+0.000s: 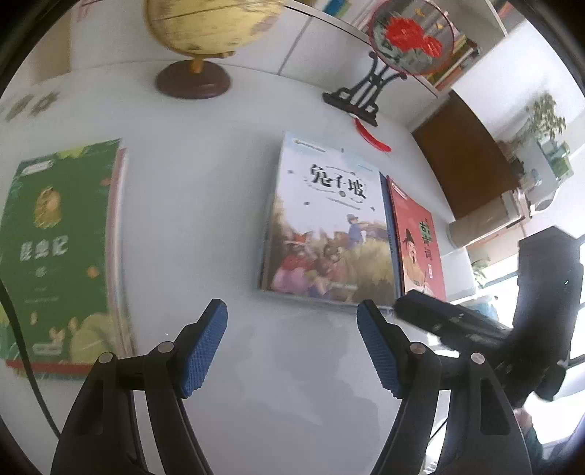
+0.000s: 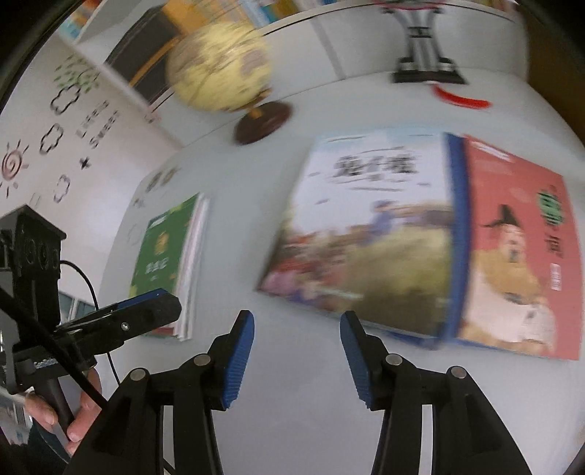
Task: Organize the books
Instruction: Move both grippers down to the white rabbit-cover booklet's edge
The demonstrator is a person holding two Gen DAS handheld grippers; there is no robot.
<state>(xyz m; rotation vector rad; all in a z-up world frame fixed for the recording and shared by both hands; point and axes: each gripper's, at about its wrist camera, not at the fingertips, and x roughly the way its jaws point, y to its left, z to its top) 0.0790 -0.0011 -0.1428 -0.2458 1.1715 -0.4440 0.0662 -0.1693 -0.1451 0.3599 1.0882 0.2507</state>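
Left gripper (image 1: 292,350): jaws spread wide, nothing between the blue pads, hovering over bare white table (image 1: 204,204). Right gripper (image 2: 297,356): jaws parted, narrower, also empty.

Books, all lying flat:
- Rabbit-hill book (image 1: 329,226), pale cover with a field scene; just ahead of both grippers, slightly right of the left one.
- Red book (image 1: 416,241), figure in a black hat; partly beneath the rabbit-hill book's right side.
- Green book (image 1: 55,248), atop a small stack; far left of the left gripper.

Beyond the books: globe (image 1: 204,33) and round fan on a black stand (image 1: 409,40). Containers: none on the table.
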